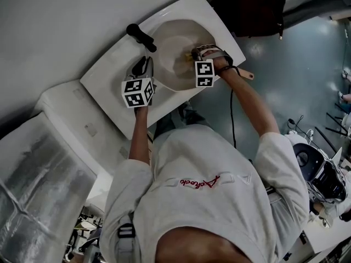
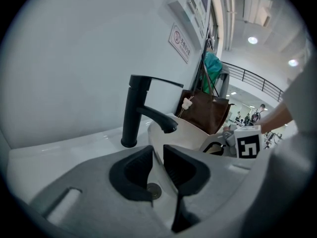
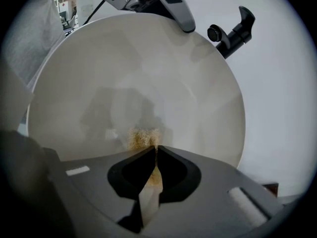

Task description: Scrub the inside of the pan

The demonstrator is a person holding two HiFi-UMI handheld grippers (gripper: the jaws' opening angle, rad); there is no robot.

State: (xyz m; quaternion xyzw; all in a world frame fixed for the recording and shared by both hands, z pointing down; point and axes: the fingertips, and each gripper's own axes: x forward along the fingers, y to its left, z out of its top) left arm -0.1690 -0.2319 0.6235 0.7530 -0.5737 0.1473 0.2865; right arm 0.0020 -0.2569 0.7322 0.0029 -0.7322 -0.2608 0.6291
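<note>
- The pan (image 3: 148, 58) is sitting in the white sink (image 1: 109, 86), just beside the black tap (image 2: 136, 110); its pale inside is facing the person.
- The left claw (image 2: 158, 152) is clamping the near rim of the pan, with one jaw inside the wall and one outside; it appears to be serving as the anchor.
- The right claw (image 3: 155, 150) is pinching a yellow-brown scrub pad (image 3: 142, 138), jaws nearly together on it; the pad's frayed end is showing just past the jaw tips and seems to be touching the pan's floor near the middle.
- The step in hand is, by the look of it, the scrubbing itself; a faint grey smear is lying around the pad, while the outer floor and walls are looking plain; how much is already clean cannot be told.
- The next move is calling for steady downward pressure and strokes or circles that are working outward toward the walls; the pinch on the pad needs to be firm enough that it is not sliding out; the left claw should be bracing the rim so the pan is not skating in the sink.
</note>
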